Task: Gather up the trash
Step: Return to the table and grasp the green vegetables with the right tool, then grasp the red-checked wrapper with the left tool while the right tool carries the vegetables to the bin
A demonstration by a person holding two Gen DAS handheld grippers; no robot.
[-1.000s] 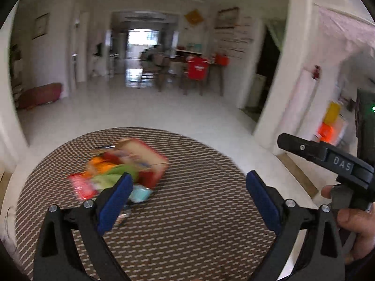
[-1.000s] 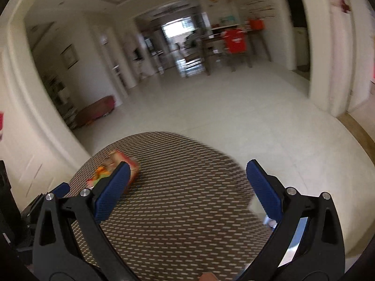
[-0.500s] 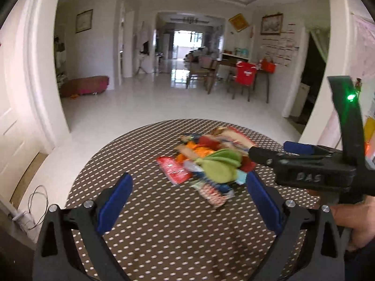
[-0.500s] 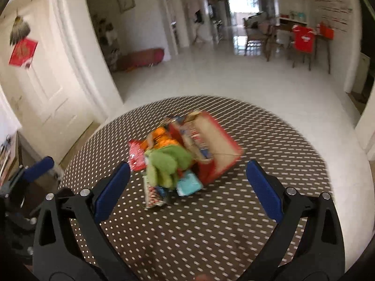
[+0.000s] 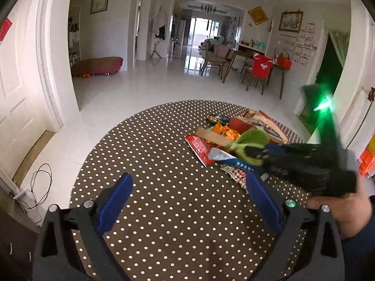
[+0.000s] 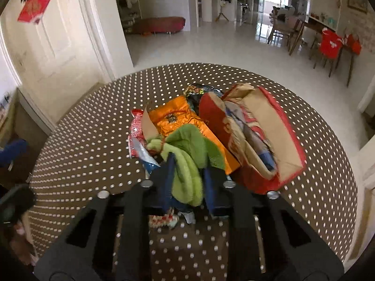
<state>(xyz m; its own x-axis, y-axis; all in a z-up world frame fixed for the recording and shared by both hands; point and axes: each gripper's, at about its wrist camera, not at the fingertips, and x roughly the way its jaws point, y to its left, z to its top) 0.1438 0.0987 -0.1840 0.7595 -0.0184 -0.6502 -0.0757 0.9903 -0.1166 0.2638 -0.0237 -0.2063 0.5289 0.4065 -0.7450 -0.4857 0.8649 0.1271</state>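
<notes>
Trash (image 6: 187, 126), a heap of wrappers and packaging, lies on a round table (image 5: 164, 164) covered in a brown cloth with white dots; in the left wrist view the heap sits toward the table's right side. Reading that view from left to right: the left gripper (image 5: 187, 194) is poised above bare cloth with its blue-padded jaws spread wide and nothing between them; next comes a red wrapper (image 5: 199, 148) at the near left edge of the heap, bearing white characters too small to read; beside it a blue-and-white packet (image 5: 225, 158) carries a line of white print, likewise illegible. To the right, the right gripper (image 5: 254, 155) reaches into the heap, motion-blurred, with a green indicator light smeared above it. In the right wrist view, left to right: the red wrapper (image 6: 136, 128), an orange foil bag (image 6: 178, 121) with a small printed emblem that cannot be made out, a green fuzzy cloth (image 6: 187, 161), and a torn red carton (image 6: 264, 140) with a brown cardboard interior. The right gripper (image 6: 187, 180) has its blue pads (image 6: 168, 178) drawn close and pinching the green fuzzy cloth. Items beneath the cloth are largely hidden, and a checked wrapper (image 6: 161, 220) shows only partly behind the gripper body.
</notes>
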